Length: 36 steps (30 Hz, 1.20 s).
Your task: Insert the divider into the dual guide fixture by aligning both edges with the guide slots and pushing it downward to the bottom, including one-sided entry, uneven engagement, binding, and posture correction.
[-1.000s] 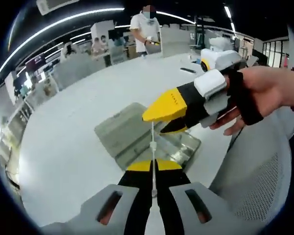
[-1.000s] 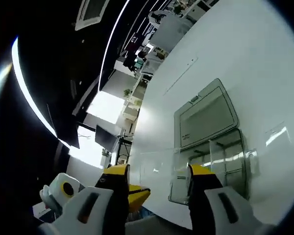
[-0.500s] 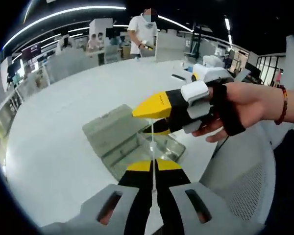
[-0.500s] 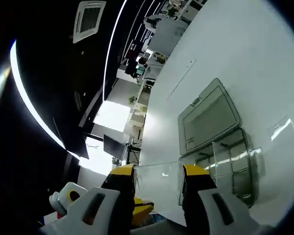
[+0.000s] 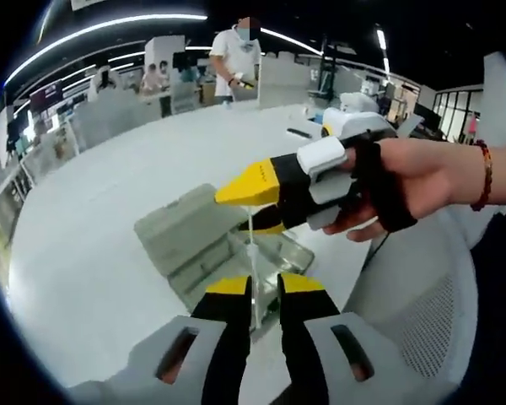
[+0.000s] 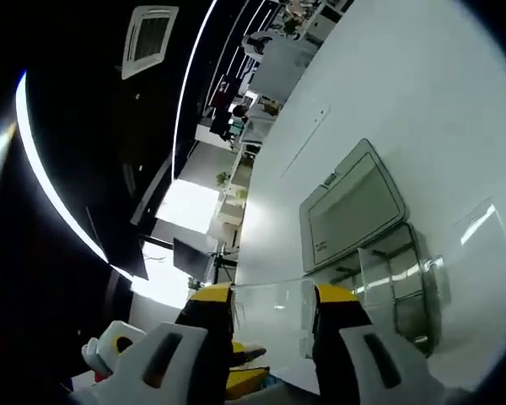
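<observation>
Now the left claw point(image 5: 263, 285) has parted, releasing the thin clear plastic divider point(image 5: 251, 253). Only the right claw point(image 5: 246, 207) clamps it, above the transparent guide fixture point(image 6: 396, 278) on the white desk point(image 5: 93, 245), so insertion looks next.

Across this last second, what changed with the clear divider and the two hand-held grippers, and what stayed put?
The left hand-held gripper has opened its jaws, letting go of the clear divider. The right hand-held gripper closed from wide open onto the divider's top edge and now carries it alone. The open fixture box stayed on the white table.

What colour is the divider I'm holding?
Clear, see-through; the divider shows best in the right gripper view.
</observation>
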{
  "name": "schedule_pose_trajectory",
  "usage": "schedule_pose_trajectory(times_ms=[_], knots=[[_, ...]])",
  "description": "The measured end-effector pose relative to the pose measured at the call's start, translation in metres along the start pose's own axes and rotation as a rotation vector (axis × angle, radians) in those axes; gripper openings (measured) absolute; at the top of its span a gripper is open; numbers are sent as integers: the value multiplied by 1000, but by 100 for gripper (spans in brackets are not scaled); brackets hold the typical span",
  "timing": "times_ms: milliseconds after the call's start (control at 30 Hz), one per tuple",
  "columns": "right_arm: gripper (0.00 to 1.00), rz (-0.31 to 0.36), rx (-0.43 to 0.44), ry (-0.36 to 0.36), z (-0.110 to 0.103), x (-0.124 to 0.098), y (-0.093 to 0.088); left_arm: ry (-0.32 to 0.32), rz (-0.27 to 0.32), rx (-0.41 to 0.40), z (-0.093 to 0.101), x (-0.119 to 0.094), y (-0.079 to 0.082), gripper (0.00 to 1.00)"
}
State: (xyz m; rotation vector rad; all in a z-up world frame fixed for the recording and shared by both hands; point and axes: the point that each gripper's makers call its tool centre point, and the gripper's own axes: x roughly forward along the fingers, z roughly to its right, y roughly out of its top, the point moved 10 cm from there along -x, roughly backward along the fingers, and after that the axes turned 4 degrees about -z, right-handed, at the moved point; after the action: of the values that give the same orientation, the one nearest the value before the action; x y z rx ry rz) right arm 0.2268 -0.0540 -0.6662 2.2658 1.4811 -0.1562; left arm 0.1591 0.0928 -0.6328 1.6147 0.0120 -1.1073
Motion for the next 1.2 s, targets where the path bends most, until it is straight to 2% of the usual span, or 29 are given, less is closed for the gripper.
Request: schedule_pose_trajectory(times_ms=[133,367,667,767,967,1200], knots=[[32,-11,-28,-5,0,0,-1,9,24,-27,-1,2,6,10],[32,-32,-57,-10,-1,-1,-5,7,23,-47,-3,5,9,9],[32,-65,-114,-20,-2,3,-9,2,-21,-103,-5,8,4,6],[32,-80,-154,-29,-4,5,-12,10,-32,-106,-5,9,2,5],[33,-91,-162,-32,-4,3,-12,14,-42,-122,-5,9,2,5],[33,-112,-184,-36,-5,3,-11,21,-64,-106,-4,9,2,4]])
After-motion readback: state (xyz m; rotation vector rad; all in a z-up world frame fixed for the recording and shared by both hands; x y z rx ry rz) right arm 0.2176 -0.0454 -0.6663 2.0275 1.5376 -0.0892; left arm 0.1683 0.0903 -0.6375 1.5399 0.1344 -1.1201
